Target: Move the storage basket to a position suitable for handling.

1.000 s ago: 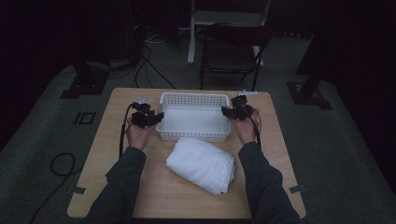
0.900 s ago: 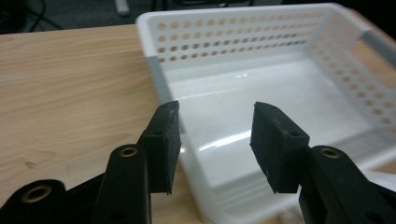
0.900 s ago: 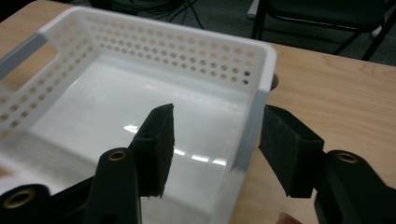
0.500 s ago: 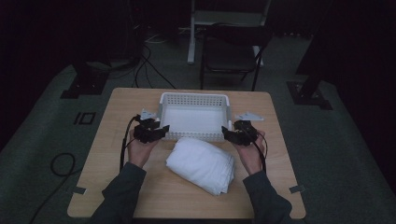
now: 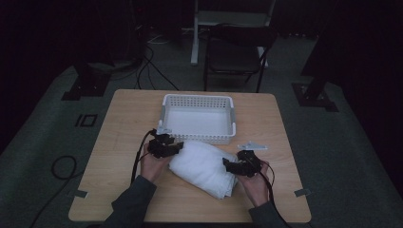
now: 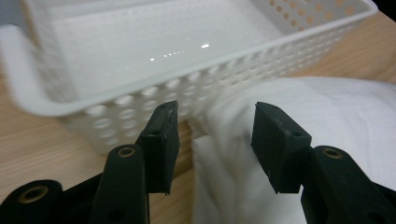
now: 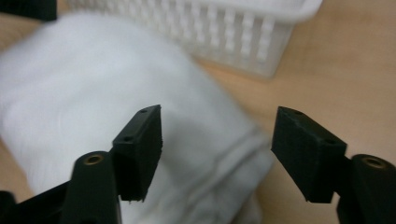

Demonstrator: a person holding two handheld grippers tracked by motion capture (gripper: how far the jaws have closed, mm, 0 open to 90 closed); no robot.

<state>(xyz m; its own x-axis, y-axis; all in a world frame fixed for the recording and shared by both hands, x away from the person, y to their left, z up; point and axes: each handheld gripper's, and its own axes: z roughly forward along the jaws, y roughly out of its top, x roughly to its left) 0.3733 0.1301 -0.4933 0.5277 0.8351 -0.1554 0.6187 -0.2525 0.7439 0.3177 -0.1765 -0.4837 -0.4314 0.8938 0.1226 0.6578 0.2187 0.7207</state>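
While between open jaws, towel [image 5: 204,166] untouched

My left gripper [image 5: 164,145] and my right gripper [image 5: 242,164] are both matte black, each with two blocky rectangular pads [image 6: 161,140] carrying small recessed screw holes, mounted on rounded black arms with brass-coloured rivets [image 6: 126,151] at the pivots. A black cable [image 5: 138,159] trails from the left one along my forearm, and a pale grey three-cornered plate [image 5: 252,145] sits on top of the right. I wear dark grey long sleeves [image 5: 130,202] reaching to my wrists.
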